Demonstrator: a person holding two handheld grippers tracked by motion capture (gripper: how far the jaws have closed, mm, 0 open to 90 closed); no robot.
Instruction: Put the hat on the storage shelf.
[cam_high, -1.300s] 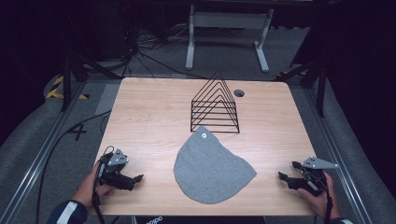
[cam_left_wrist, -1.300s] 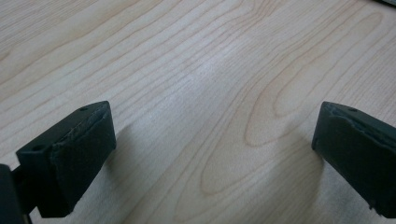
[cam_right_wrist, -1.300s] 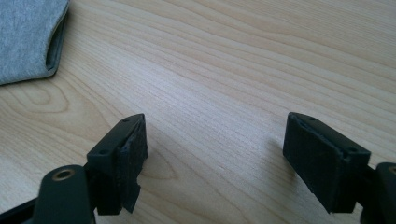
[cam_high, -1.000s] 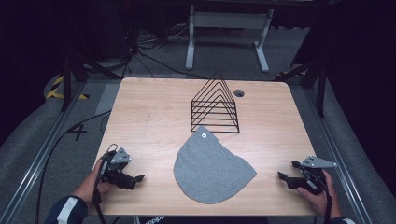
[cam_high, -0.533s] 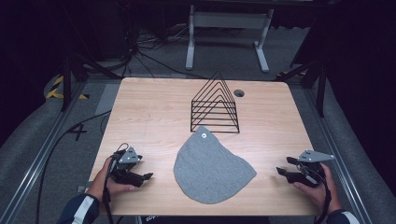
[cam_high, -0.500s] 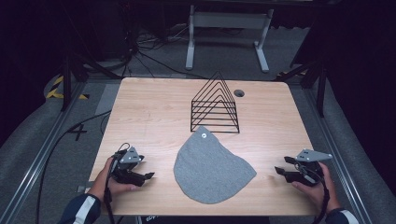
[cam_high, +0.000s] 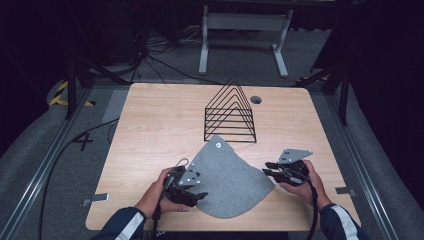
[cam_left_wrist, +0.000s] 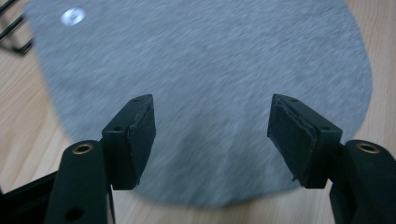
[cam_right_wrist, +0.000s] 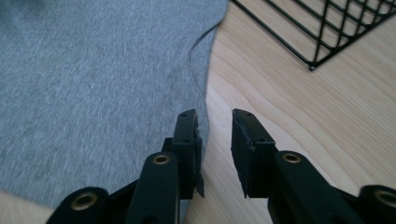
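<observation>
So far nothing is gripped. Grey cloth (cam_high: 227, 181) lies flat on the near middle of the table (cam_high: 150, 130), its tip with a small white tag just short of the wire rack (cam_high: 231, 112). Left claw (cam_left_wrist: 212, 128) hangs over the cloth's left part, jaws wide, nothing between them. Right claw (cam_right_wrist: 215, 140) sits at the cloth's right hem, jaws narrow but with a gap, astride the edge, one jaw over cloth, one over wood. Judgement: approach done; pinching, lifting and everything after remain.
</observation>
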